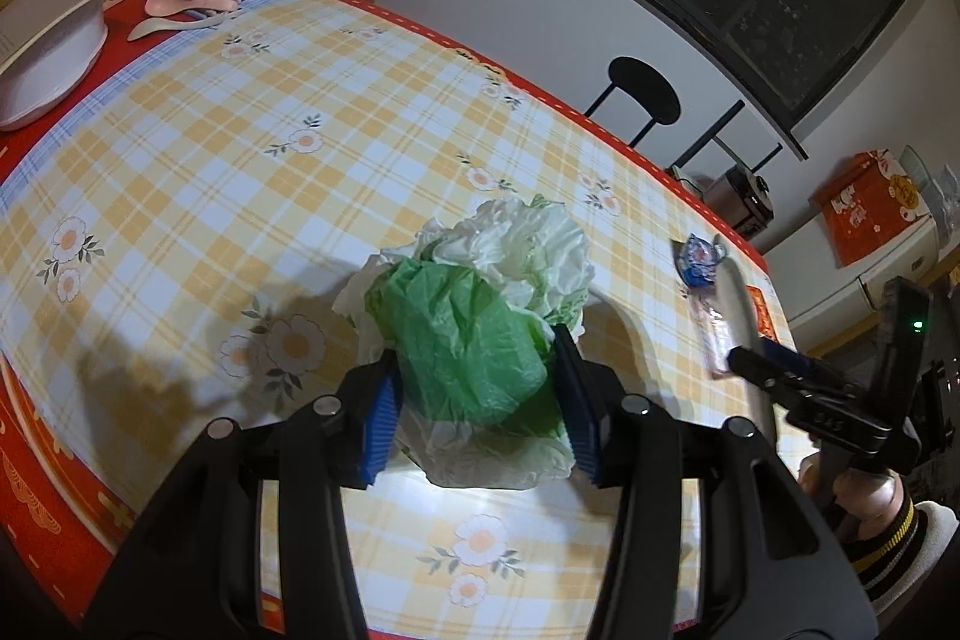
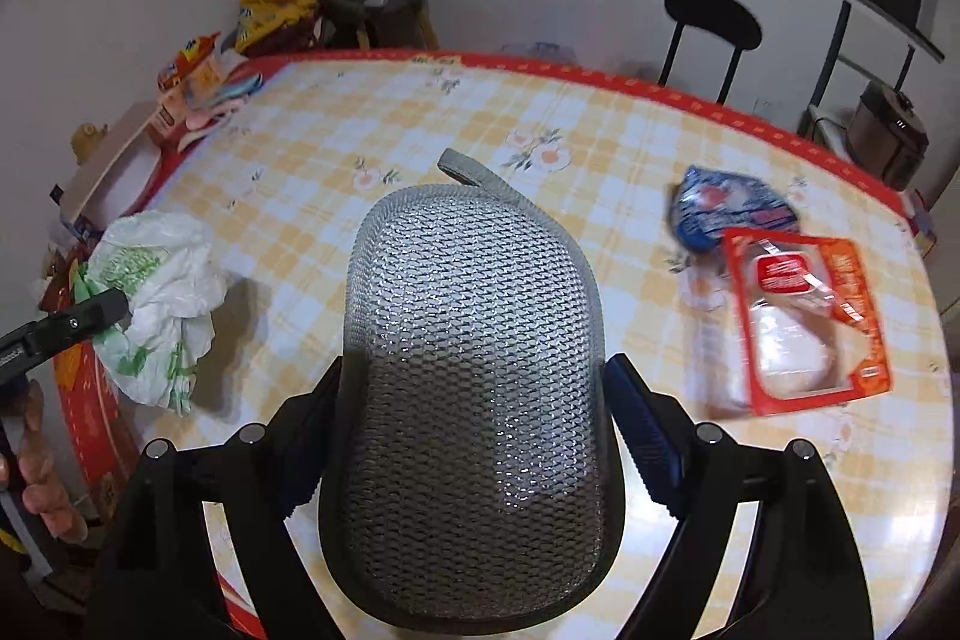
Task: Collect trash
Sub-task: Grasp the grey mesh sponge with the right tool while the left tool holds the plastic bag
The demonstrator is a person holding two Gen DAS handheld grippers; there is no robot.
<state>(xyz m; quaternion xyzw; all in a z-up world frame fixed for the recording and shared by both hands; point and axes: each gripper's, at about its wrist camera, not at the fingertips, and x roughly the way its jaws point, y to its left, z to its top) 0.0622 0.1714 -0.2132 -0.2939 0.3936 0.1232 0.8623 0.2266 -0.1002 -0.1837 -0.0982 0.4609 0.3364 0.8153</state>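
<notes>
The left gripper (image 1: 477, 394) has its jaws pinching a crumpled green-and-white plastic bag (image 1: 480, 316), the blue pads pressed into the green part on both sides, the bag lifted just clear of the surface (image 1: 240, 112), a table under a yellow plaid, flowered cloth with a red border.

The right gripper (image 2: 474, 430) holds a grey wire-mesh basket (image 2: 474, 352) between its jaws, which are spread wide around the mesh walls and clamped on them. The basket looks tilted with its base toward the camera, though the blur makes that hard to judge.

On the surface, at the right in the right wrist view, lie a red-and-clear snack wrapper (image 2: 804, 316) and, touching its far edge, a blue-and-white wrapper (image 2: 729, 208). Both sit well apart from the bag.

A black chair (image 2: 711, 19) stands beyond the far edge of the surface.
</notes>
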